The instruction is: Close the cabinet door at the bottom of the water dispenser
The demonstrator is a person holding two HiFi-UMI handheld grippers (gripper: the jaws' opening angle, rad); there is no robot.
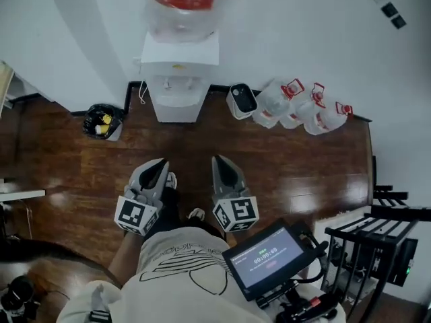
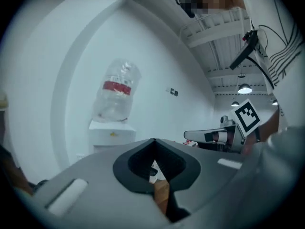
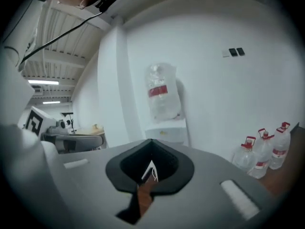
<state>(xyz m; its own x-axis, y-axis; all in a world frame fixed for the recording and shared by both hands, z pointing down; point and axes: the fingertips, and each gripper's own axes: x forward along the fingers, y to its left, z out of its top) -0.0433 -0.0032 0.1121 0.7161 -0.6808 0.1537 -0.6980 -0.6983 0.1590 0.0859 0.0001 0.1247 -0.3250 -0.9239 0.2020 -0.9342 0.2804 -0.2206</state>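
The white water dispenser (image 1: 178, 79) stands against the far wall with a clear bottle (image 1: 183, 5) on top. From above, its lower front (image 1: 176, 110) looks flush, with no door standing out. My left gripper (image 1: 159, 163) and right gripper (image 1: 221, 161) are held side by side well back from it, over the wooden floor. Both point toward it and both are shut with nothing between the jaws. The left gripper view shows the closed jaws of the left gripper (image 2: 153, 141) below the dispenser (image 2: 110, 132). The right gripper view shows the right gripper (image 3: 151, 141) shut, with the dispenser (image 3: 167, 130) ahead.
A black bin bag (image 1: 102, 121) sits left of the dispenser. To its right are a small white appliance (image 1: 242, 101) and several water jugs (image 1: 300, 106) along the wall. A black rack (image 1: 380, 241) stands at the right, and a screen (image 1: 266, 254) hangs at the person's chest.
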